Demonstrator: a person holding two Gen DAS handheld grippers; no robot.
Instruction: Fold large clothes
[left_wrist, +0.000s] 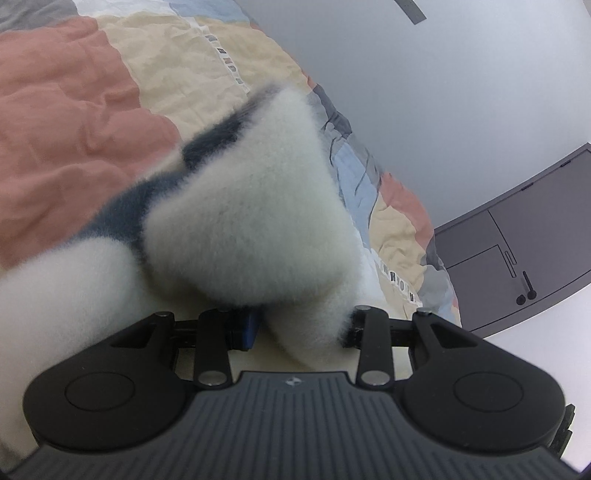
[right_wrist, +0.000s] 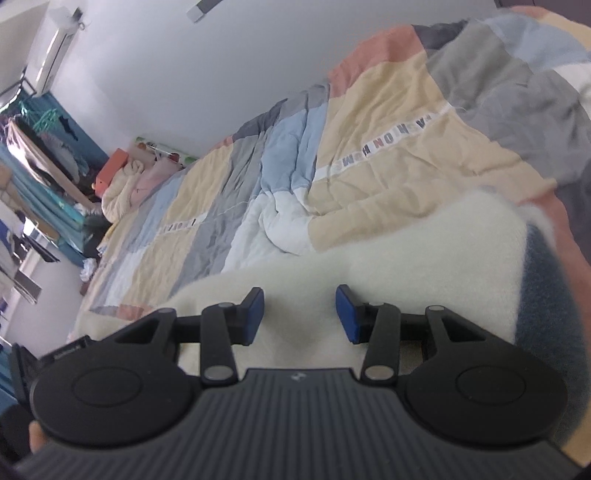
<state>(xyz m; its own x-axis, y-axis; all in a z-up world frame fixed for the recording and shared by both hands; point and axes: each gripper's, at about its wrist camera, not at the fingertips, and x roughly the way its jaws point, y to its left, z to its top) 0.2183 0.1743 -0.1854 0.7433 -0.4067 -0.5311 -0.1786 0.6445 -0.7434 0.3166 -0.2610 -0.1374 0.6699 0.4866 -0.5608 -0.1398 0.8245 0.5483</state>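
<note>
A fluffy white garment with dark blue parts (left_wrist: 251, 221) lies on the bed. In the left wrist view a thick fold of it hangs between my left gripper's (left_wrist: 299, 328) jaws and covers the right pad; only the left blue pad (left_wrist: 248, 328) shows. The jaws stand apart around the fold. In the right wrist view the same white fleece (right_wrist: 424, 251) with its blue part (right_wrist: 546, 295) lies just under and ahead of my right gripper (right_wrist: 301, 315), which is open with both blue pads bare and nothing between them.
A patchwork quilt of pink, beige, blue and grey (right_wrist: 280, 184) covers the bed. A white wall (left_wrist: 443, 92) runs along it. A grey cabinet door (left_wrist: 517, 251) stands to the right. A heap of clothes and shelves (right_wrist: 122, 177) sits at the bed's far end.
</note>
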